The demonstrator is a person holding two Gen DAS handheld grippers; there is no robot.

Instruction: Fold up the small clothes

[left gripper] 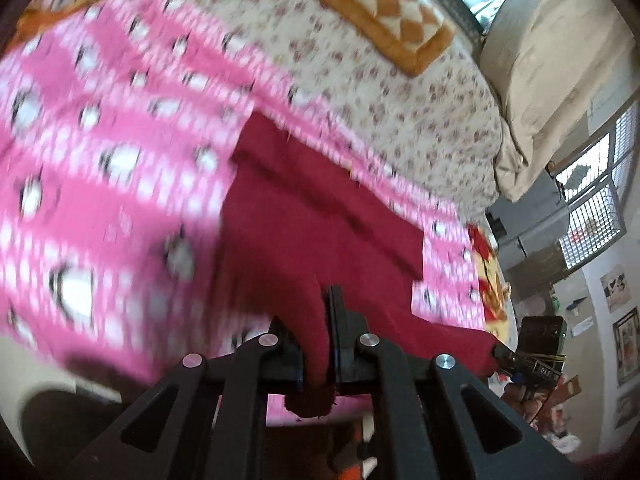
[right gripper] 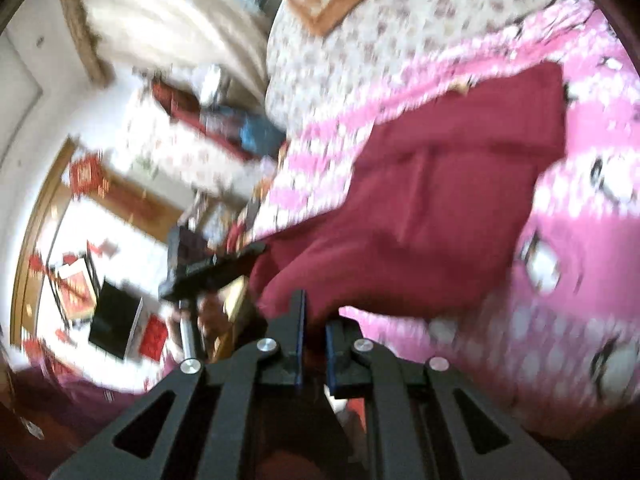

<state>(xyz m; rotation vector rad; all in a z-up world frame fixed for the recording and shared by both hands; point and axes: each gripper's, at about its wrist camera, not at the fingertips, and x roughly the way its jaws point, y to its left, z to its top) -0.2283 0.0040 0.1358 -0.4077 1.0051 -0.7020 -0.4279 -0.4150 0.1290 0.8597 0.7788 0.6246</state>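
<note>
The bed [left gripper: 400, 92], under a pink blanket [left gripper: 100, 160], carries the red garment [right gripper: 460, 200], its near edge lifted mid-fold. The left gripper [left gripper: 320, 344] and right gripper [right gripper: 314, 340] each have fingers clenched on that edge. Next, I judge: carry it across evenly and lay it flat.

bed [left gripper: 400, 92]: floral sheet | pink patterned blanket [left gripper: 100, 152] | checkered cushion [left gripper: 384, 12] | red garment [right gripper: 440, 200] on blanket

Black left tongs [left gripper: 318, 344] and right tongs [right gripper: 314, 344], silver screws, blue-edged pads.
</note>
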